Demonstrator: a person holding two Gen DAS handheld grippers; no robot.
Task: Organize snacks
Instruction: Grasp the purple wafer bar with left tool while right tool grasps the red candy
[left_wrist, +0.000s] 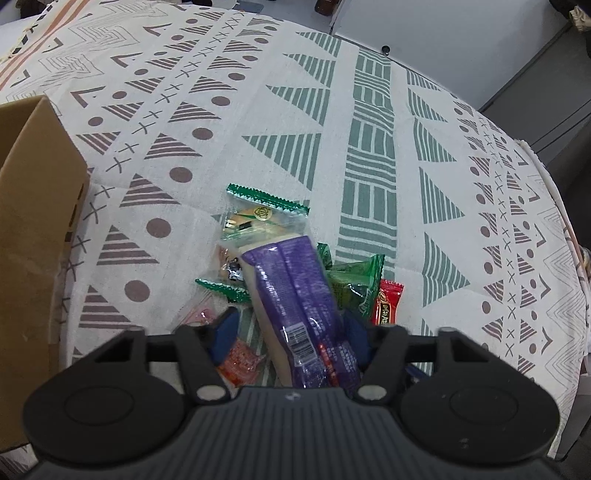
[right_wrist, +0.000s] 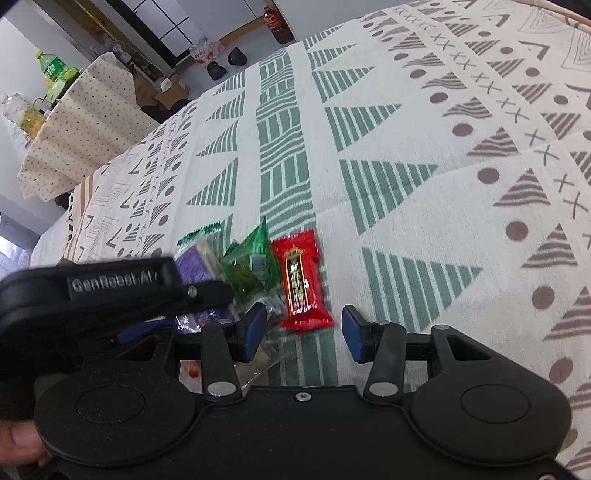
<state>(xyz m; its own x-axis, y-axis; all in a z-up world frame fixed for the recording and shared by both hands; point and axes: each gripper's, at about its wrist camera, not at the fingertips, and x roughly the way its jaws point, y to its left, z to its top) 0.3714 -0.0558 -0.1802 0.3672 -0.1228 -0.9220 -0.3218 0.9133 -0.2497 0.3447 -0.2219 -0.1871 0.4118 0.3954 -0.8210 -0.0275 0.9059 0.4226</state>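
Purple-wrapped snack bar (left_wrist: 295, 295), long, lying lengthwise between the blue pads of the left gripper (left_wrist: 291, 332); the pads stand against both its sides, so it reads as grasped, probably for transfer. Landmark: cardboard box (left_wrist: 33, 236), open, left of the bar on the patterned tablecloth (left_wrist: 369, 155), the likely destination. Remaining snacks heaped on the far side of the bar from the box: clear packet with green serrated ends (left_wrist: 258, 218) beneath the bar's tip, green packets (left_wrist: 354, 288), then red packet (right_wrist: 301, 280) farthest from the box. Right gripper (right_wrist: 303, 328), jaws spread and empty, hovers just short of the red packet, seemingly lined up to take it.
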